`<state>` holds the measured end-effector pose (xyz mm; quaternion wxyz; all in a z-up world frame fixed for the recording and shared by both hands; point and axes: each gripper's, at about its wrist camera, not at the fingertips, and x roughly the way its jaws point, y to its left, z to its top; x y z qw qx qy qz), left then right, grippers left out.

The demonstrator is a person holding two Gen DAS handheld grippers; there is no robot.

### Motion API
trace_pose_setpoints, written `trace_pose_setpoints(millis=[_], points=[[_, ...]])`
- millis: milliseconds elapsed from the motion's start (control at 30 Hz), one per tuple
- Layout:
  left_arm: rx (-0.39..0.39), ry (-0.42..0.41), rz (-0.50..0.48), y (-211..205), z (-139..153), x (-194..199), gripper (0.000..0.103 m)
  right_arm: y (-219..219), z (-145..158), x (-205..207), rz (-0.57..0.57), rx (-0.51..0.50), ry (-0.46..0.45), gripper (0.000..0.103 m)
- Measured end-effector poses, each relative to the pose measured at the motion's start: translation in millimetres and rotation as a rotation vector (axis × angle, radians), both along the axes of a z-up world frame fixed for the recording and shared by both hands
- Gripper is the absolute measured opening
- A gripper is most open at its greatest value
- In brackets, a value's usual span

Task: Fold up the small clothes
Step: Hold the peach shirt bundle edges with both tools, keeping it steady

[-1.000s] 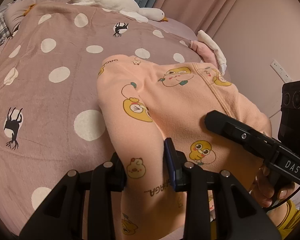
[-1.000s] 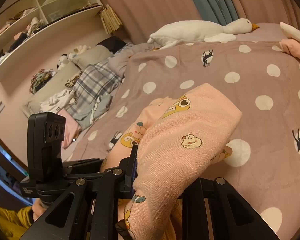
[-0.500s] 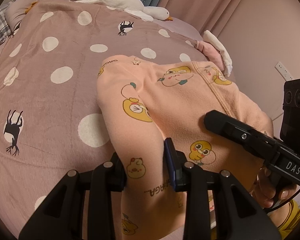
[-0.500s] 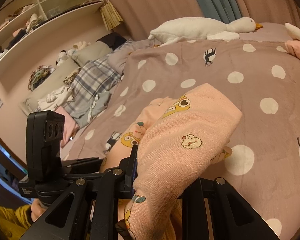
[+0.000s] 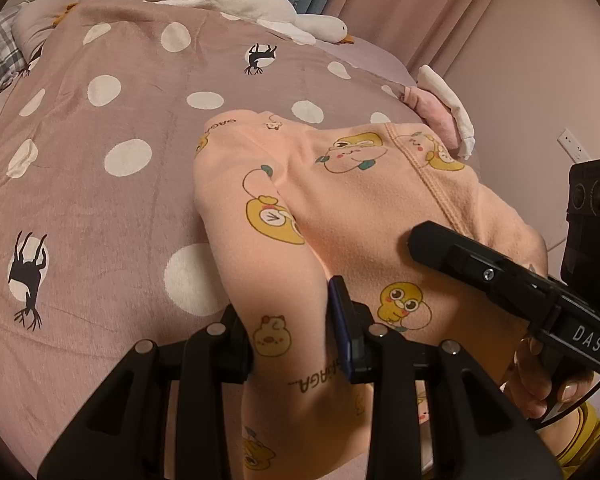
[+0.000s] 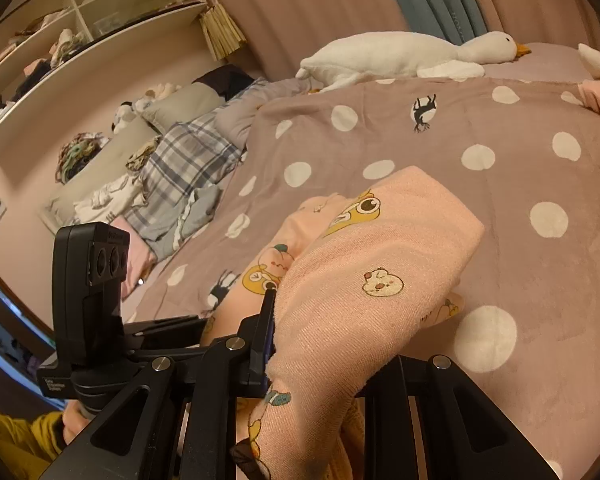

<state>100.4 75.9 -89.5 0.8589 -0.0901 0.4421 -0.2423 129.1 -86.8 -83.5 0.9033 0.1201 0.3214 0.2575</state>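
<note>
Barely moved since earlier frames; my left gripper [image 5: 295,334] and right gripper [image 6: 312,344] both clamp the peach garment [image 5: 340,208], lifted off the bedspread [image 5: 99,200]. Fold mid-way, laydown pending.

A bedroom: polka-dot bedspread [image 5: 99,200], plush goose [image 6: 400,56], clothes shelves [image 6: 79,28].

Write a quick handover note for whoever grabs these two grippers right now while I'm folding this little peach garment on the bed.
Left gripper: shut on the peach garment, pinching a bunched edge near you.
Right gripper: shut on another part of the same garment, cloth draped over its fingers.
Garment: partly lifted, its far end resting on the polka-dot blanket.
Done: both grips taken.
Left: the fold is not finished; lay it down flat and square it. A pink and white item waits at the bed's far edge.
</note>
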Motion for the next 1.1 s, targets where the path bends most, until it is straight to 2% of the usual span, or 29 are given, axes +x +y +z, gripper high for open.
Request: trace_pose_setpoints(millis=[1100], points=[[0.000, 0.028, 0.029, 2.9, -16.1, 36.1, 0.032, 10.0, -15.0, 37.4, 0.002, 0.009, 0.028, 0.023]])
